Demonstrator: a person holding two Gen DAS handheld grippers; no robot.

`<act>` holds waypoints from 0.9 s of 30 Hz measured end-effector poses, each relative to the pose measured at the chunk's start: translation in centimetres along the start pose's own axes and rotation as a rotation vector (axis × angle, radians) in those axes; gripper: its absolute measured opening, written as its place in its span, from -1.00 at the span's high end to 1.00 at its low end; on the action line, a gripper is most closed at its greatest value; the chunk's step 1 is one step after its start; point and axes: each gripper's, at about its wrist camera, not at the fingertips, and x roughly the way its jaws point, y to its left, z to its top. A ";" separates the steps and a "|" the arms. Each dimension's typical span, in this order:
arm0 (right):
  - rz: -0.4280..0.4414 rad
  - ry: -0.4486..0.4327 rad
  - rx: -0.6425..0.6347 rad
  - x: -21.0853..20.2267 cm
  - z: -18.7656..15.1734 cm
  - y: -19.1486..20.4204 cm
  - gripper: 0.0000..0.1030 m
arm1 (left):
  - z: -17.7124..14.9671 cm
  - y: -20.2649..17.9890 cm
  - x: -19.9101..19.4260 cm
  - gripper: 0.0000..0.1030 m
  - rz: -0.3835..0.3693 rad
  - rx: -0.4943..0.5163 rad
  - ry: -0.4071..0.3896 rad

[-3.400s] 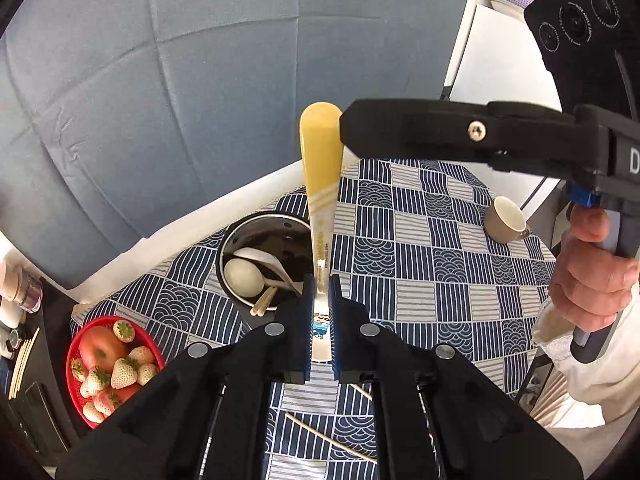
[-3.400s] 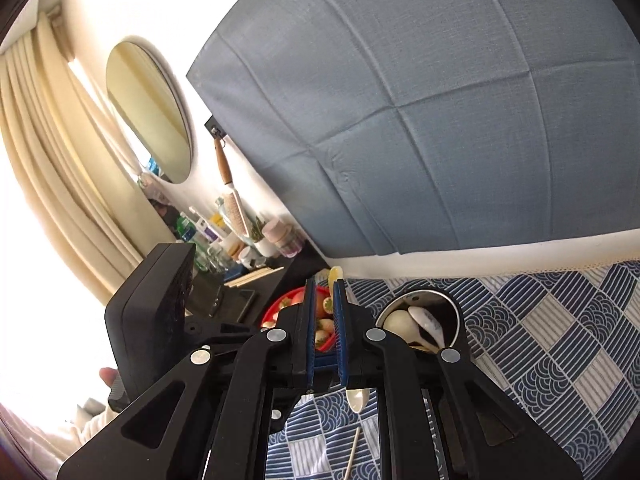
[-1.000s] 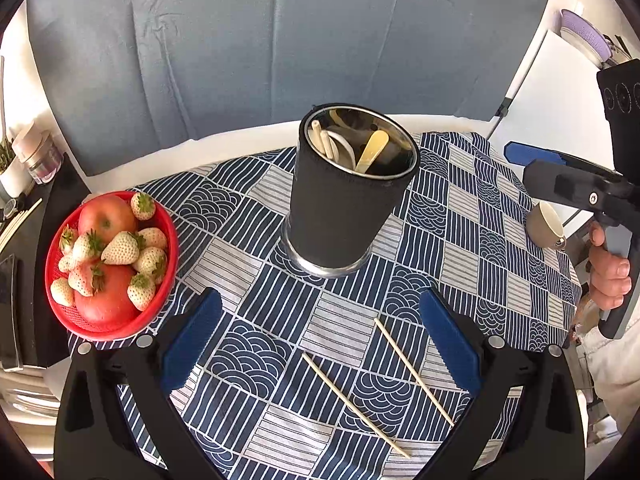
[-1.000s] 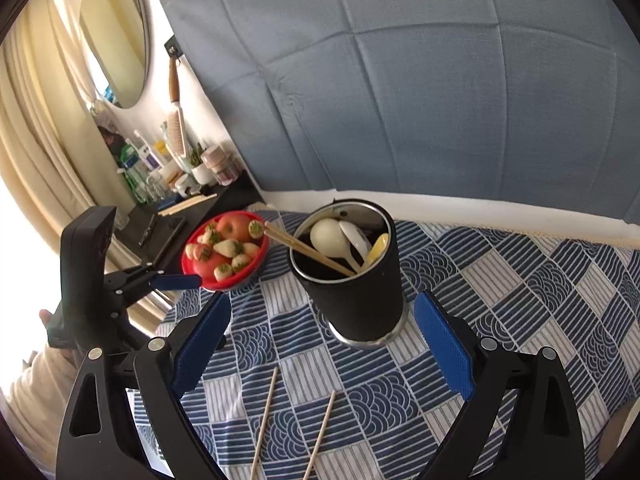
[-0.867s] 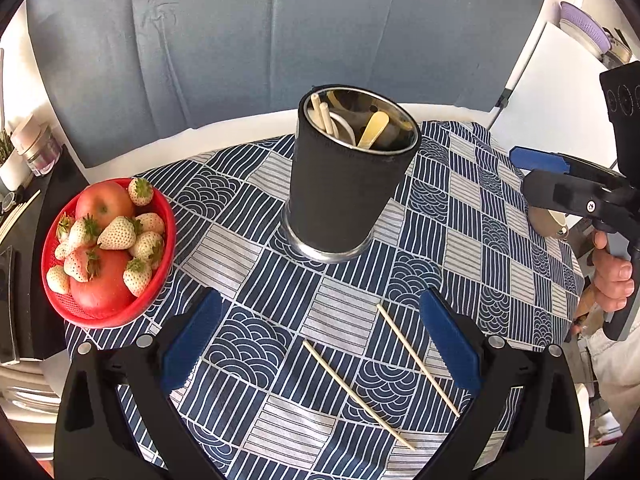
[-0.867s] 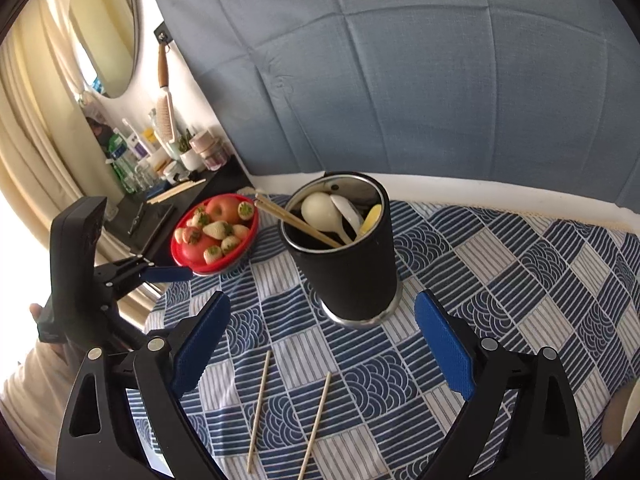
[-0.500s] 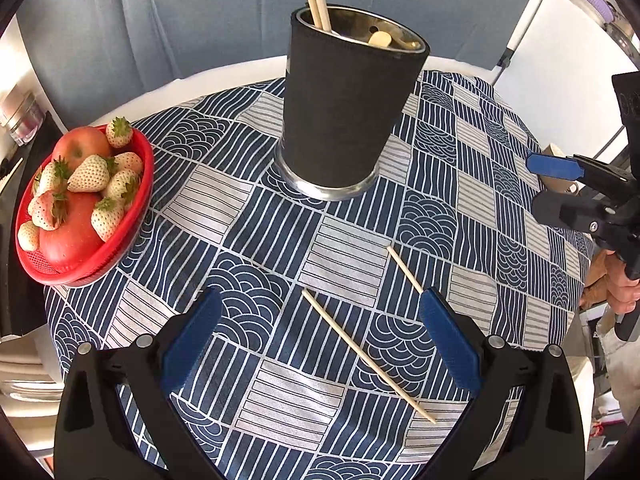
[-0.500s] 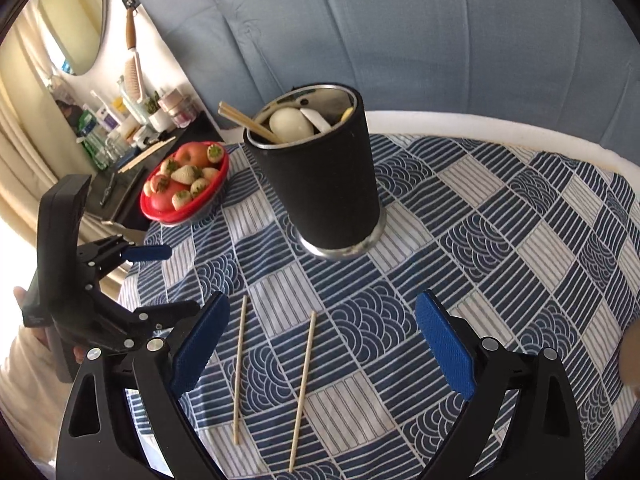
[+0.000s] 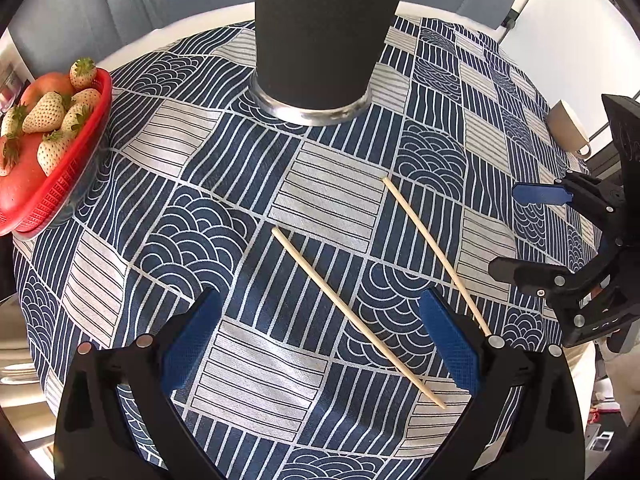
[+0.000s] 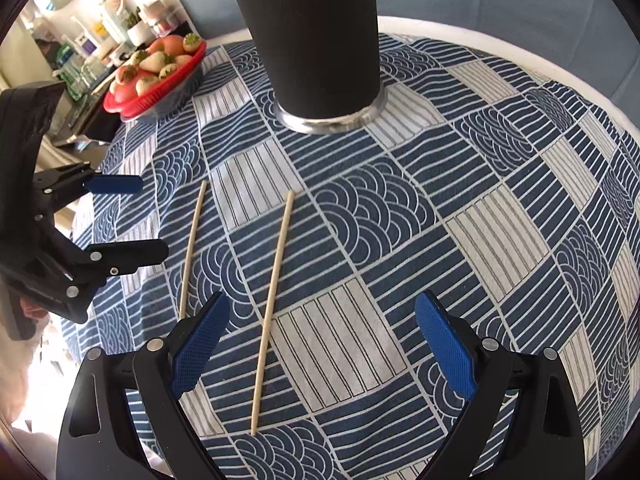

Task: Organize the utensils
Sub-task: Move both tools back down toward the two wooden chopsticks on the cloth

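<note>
A black utensil holder (image 9: 324, 32) with a metal base stands at the far middle of the table; it also shows in the right wrist view (image 10: 320, 40). Two wooden chopsticks lie apart on the patterned cloth: one (image 9: 356, 316) between my left fingers, the other (image 9: 436, 252) to its right. In the right wrist view one chopstick (image 10: 272, 304) lies just right of the left finger and the other (image 10: 192, 240) further left. My left gripper (image 9: 320, 344) is open and empty, low over the cloth. My right gripper (image 10: 320, 340) is open and empty too.
A red basket (image 9: 60, 184) of strawberries and an apple sits at the table's left edge, also in the right wrist view (image 10: 160, 76). A beige cup (image 9: 568, 128) stands at the right edge. The blue and white cloth (image 9: 320, 200) covers the round table.
Both grippers let go of their utensils into the holder, opened wide and dropped low toward the two chopsticks on the cloth. The holder now fills the top of both views.
</note>
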 end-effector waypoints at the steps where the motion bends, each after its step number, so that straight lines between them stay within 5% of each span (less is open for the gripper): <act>1: -0.001 0.012 -0.005 0.5 -0.2 0.1 -0.74 | -0.1 -0.1 0.2 -0.88 0.002 0.004 0.004; 11: -0.044 0.060 -0.094 3.3 -0.8 1.2 -0.79 | -1.0 -0.6 3.0 -0.88 0.032 -0.033 0.067; 18: -0.113 0.065 -0.150 4.0 -0.7 1.7 -0.87 | -1.2 -1.6 3.6 -0.88 0.137 -0.029 0.038; 27: -0.131 0.042 -0.120 3.9 -1.0 1.5 -0.87 | -0.9 -1.4 3.7 -0.92 0.168 -0.095 0.014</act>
